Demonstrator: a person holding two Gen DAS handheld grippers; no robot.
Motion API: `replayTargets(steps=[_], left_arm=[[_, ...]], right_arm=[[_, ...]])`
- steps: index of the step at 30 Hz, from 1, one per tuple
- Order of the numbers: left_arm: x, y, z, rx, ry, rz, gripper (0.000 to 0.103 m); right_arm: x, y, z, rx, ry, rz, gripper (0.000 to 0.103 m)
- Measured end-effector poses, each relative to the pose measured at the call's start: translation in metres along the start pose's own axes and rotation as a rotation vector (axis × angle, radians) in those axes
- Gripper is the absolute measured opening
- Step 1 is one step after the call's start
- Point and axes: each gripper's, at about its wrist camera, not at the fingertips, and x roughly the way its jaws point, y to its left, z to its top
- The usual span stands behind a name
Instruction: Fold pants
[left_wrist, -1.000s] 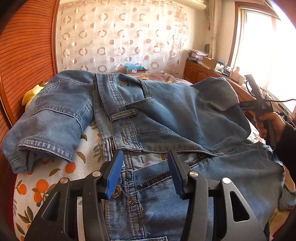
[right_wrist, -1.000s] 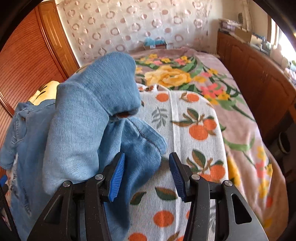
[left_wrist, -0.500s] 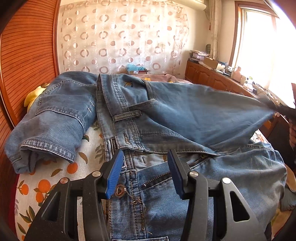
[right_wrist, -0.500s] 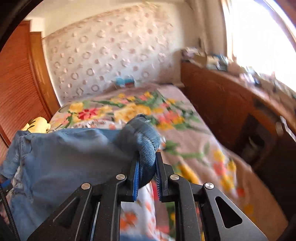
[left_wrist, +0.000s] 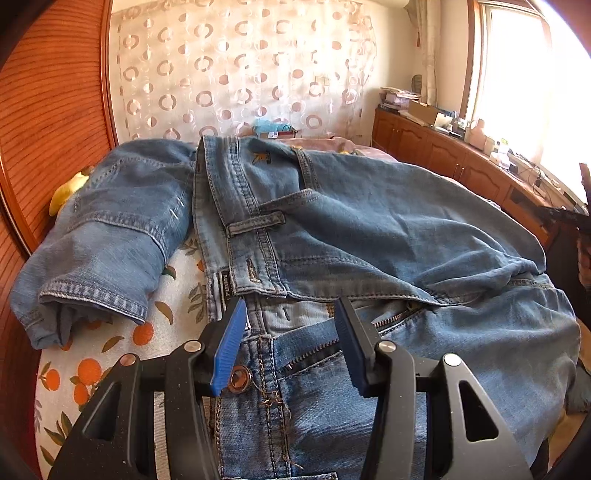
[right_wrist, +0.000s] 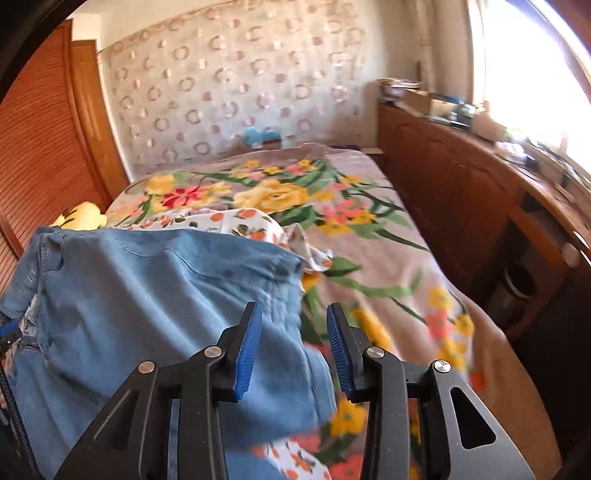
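Right now the jeans (left_wrist: 369, 236) lie spread on the orange-print sheet (left_wrist: 110, 354), one leg folded across the top. Just below the left gripper (left_wrist: 288, 343) sit the button and open zipper (its jaws apart, nothing between the pads). At the right gripper (right_wrist: 291, 343) the jaws are opening; the denim edge (right_wrist: 288, 302) lies between them, but neither pad presses it.
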Motion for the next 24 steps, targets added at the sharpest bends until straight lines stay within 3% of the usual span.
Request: replayTargets(steps=[2,9,11,13,15,19,20,21,24], left_arm=[[-0.003,-0.005,0.003,0.020,-0.013,0.026,0.051],[-0.009,-0.023,0.029,0.096,-0.037,0.012,0.052],[-0.006,-0.027,0.039,0.101,-0.030,-0.020,0.055],[-0.001,-0.031,0.050,0.088,-0.029,-0.051,0.069],[0.004,-0.034,0.060,0.085,-0.022,-0.080,0.075],[0.017,-0.042,0.074,0.108,-0.014,-0.088,0.075],[0.020,-0.044,0.077,0.116,-0.017,-0.086,0.075],[0.022,-0.045,0.078,0.122,-0.016,-0.085,0.075],[0.031,-0.048,0.083,0.130,-0.003,-0.085,0.075]], right_arm=[[0.027,-0.007,0.008,0.003,0.046,0.044,0.038],[0.103,-0.041,0.047,0.011,0.171,0.116,0.038],[0.117,-0.046,0.052,0.007,0.194,0.136,0.038],[0.129,-0.047,0.060,0.013,0.212,0.161,0.038],[0.133,-0.047,0.069,0.022,0.209,0.182,0.038],[0.149,-0.037,0.083,0.028,0.200,0.215,0.038],[0.145,-0.037,0.082,0.025,0.194,0.218,0.030],[0.143,-0.035,0.081,0.022,0.186,0.223,0.011],[0.136,-0.030,0.077,0.000,0.153,0.222,0.003]])
